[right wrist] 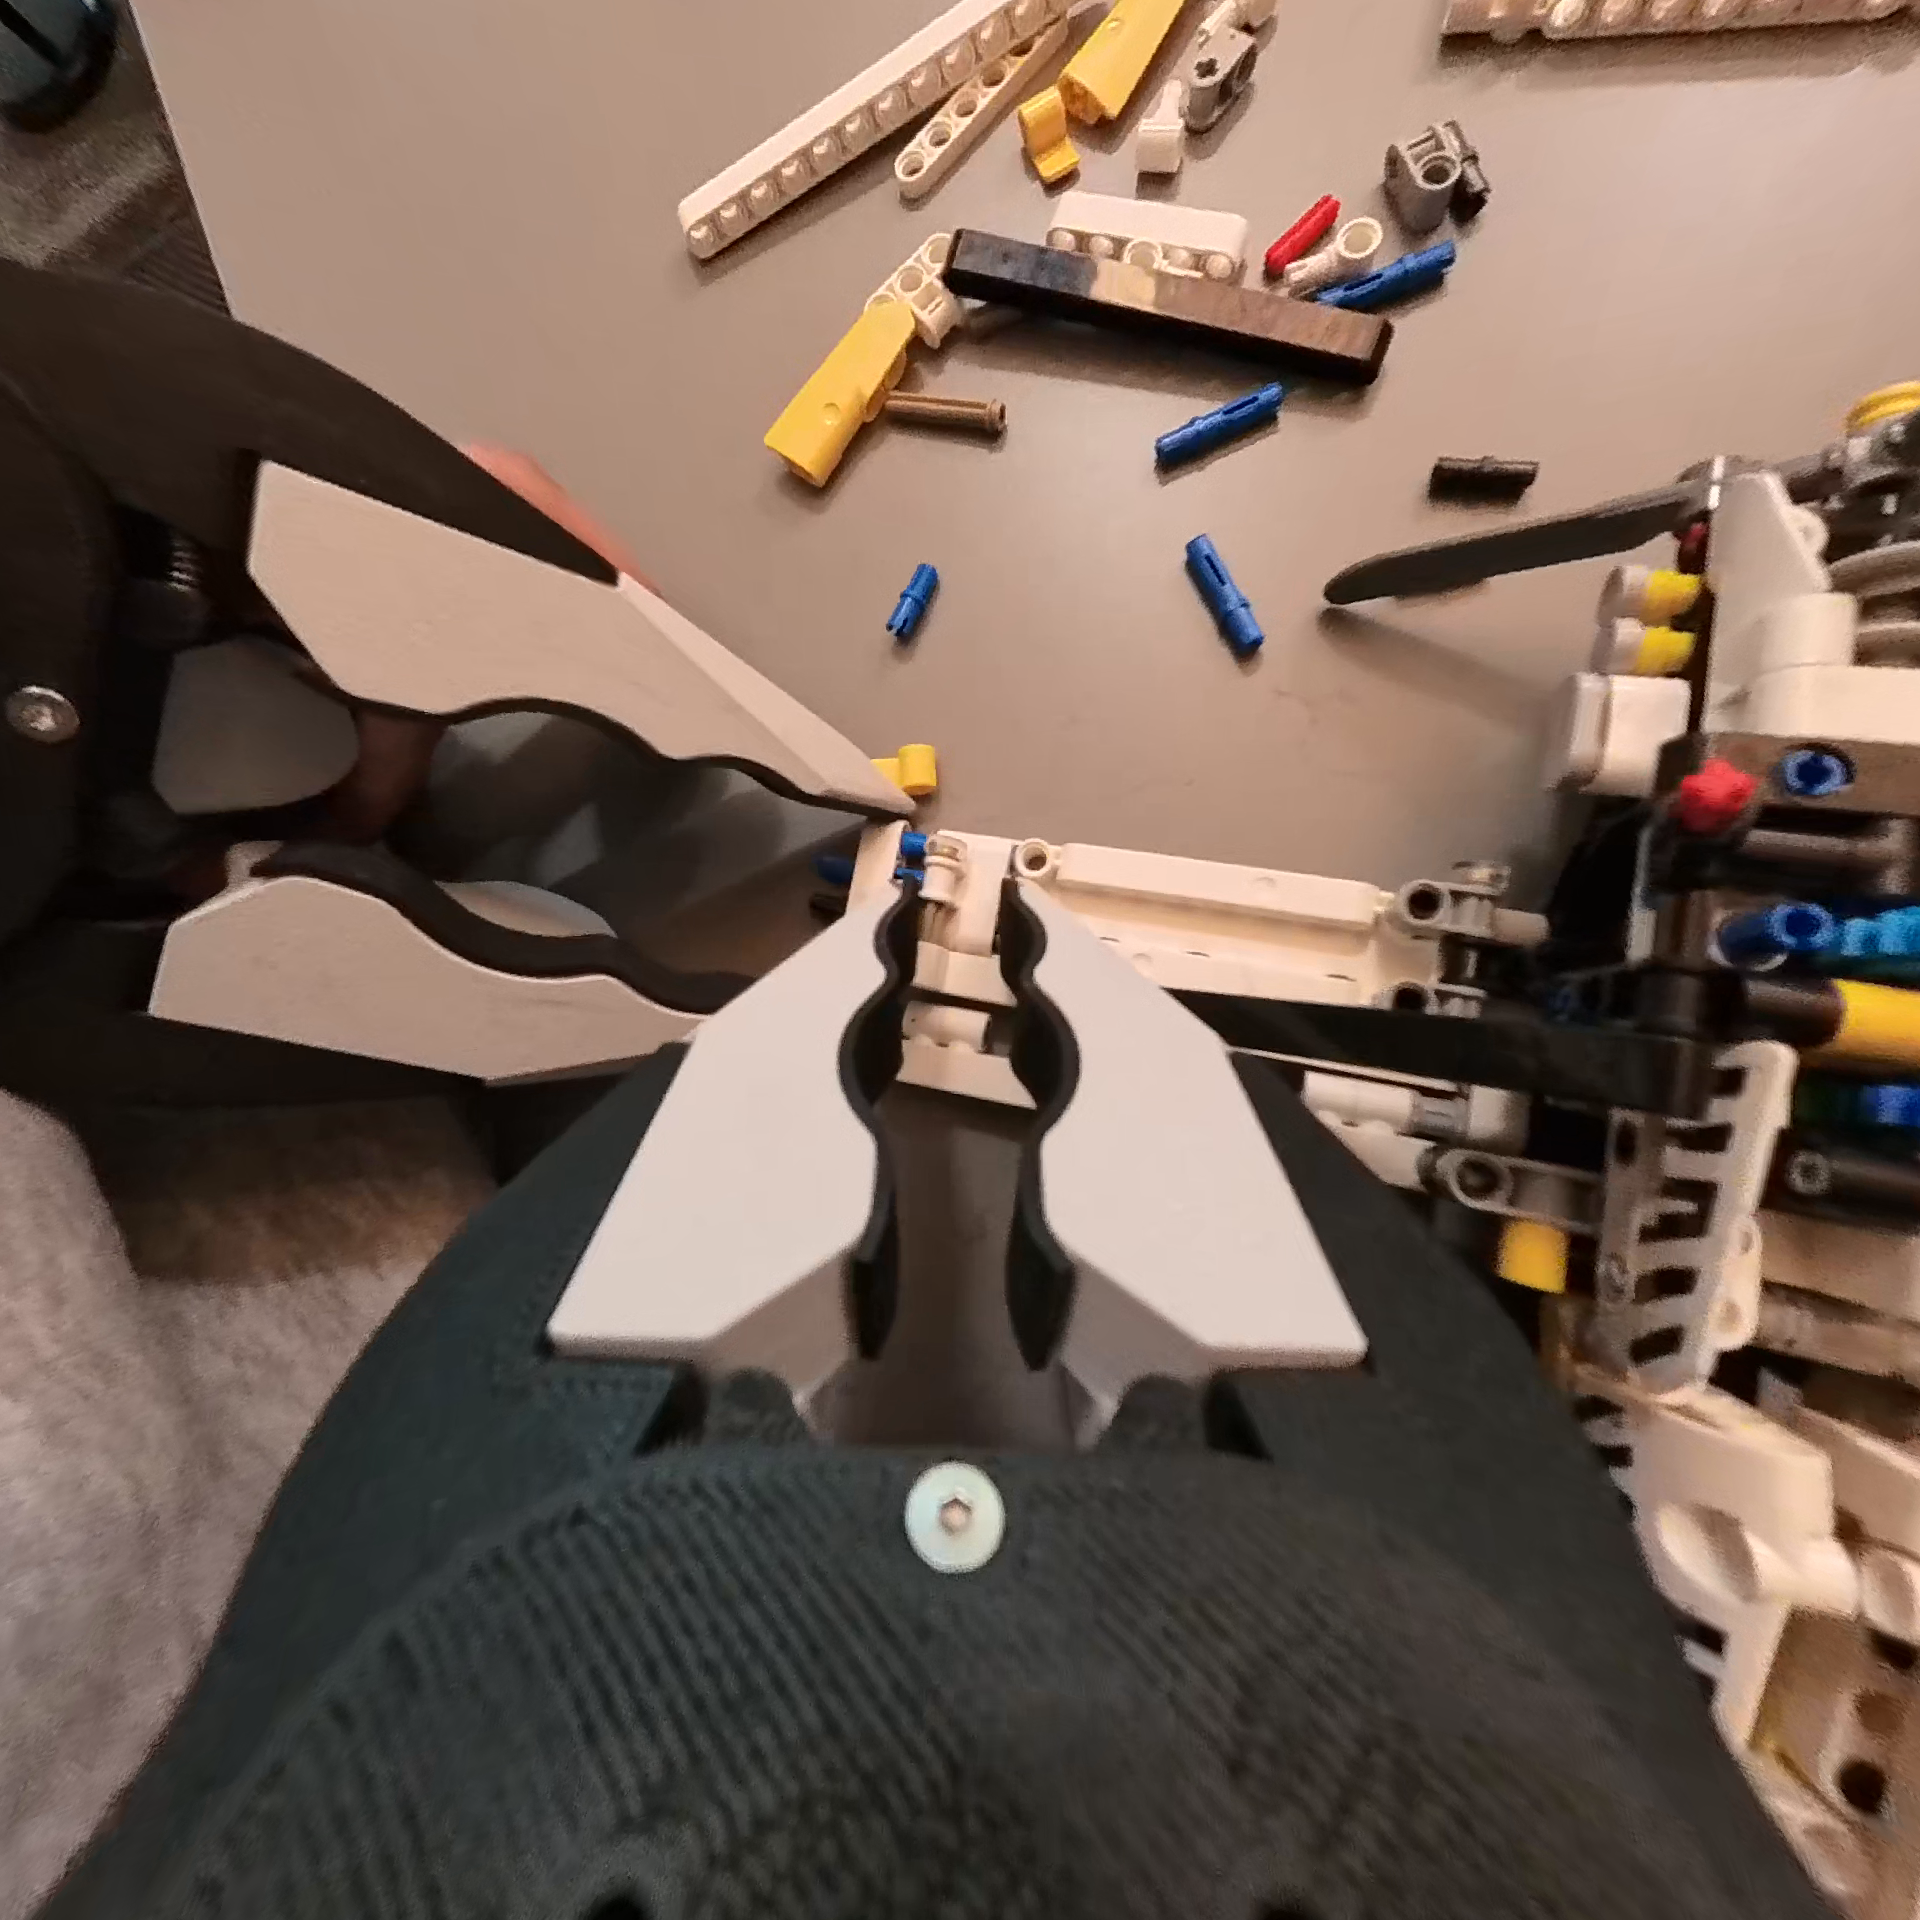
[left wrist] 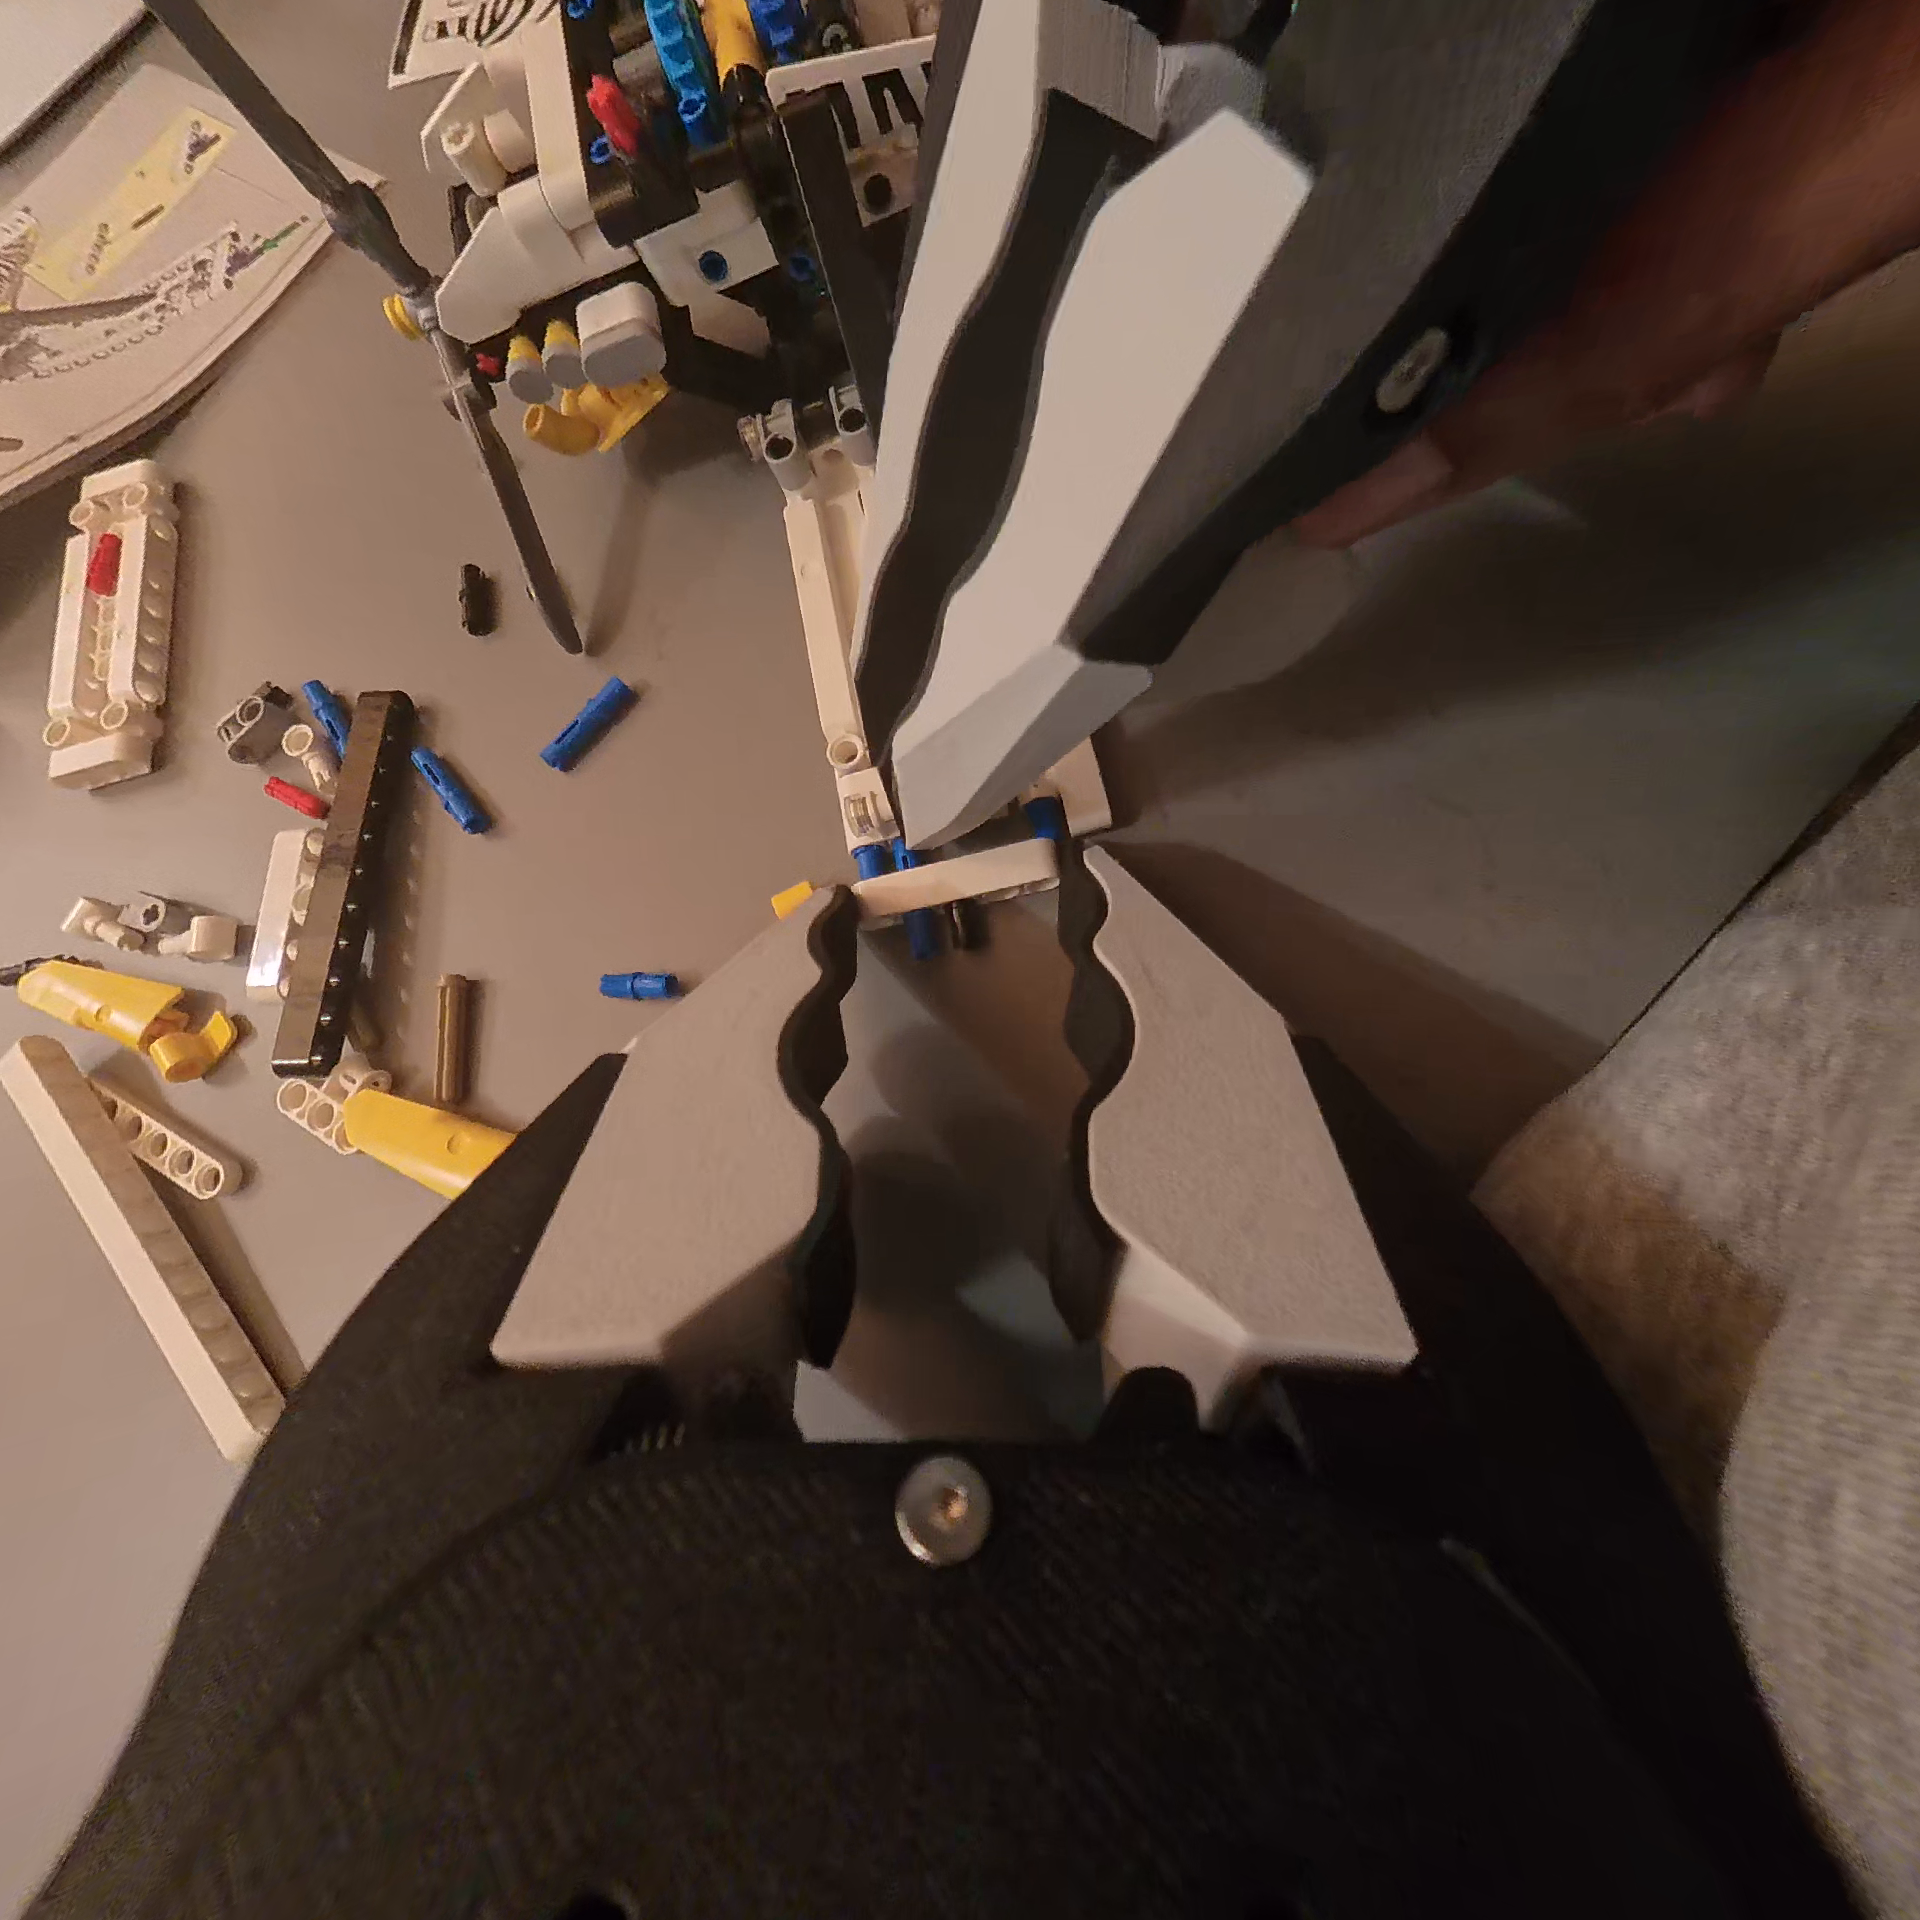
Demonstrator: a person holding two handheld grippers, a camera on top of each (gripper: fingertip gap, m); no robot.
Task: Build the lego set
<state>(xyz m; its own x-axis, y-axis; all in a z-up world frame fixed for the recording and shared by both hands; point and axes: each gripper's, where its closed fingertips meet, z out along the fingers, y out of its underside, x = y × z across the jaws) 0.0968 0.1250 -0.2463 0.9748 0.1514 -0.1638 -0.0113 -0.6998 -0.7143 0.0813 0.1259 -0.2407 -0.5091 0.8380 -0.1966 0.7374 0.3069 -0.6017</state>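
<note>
A white and black lego helicopter model [left wrist: 665, 208] lies on the grey table [left wrist: 686, 582]; it also shows at the right of the right wrist view [right wrist: 1714, 935]. Its white tail boom [left wrist: 821, 582] reaches toward me. My right gripper [right wrist: 961, 909] is shut on the boom's end piece [right wrist: 956, 977]; in the left wrist view it comes down from above [left wrist: 945, 821]. My left gripper [left wrist: 956, 888] is shut across a short white beam [left wrist: 956, 871] with blue pins, held against the boom's end. The left gripper's fingers [right wrist: 582, 644] come in from the left.
Loose parts lie left of the boom: a long black beam [left wrist: 343, 883], a long white beam [left wrist: 135, 1236], yellow panels [left wrist: 426, 1143], blue pins [left wrist: 587, 722] and a small yellow piece [left wrist: 792, 899]. A dark rotor blade [left wrist: 520, 520] sticks out. An instruction booklet [left wrist: 135, 291] lies far left. The table edge and grey fabric [left wrist: 1818, 1143] are right. Left and right tips are no more than a few centimetres apart.
</note>
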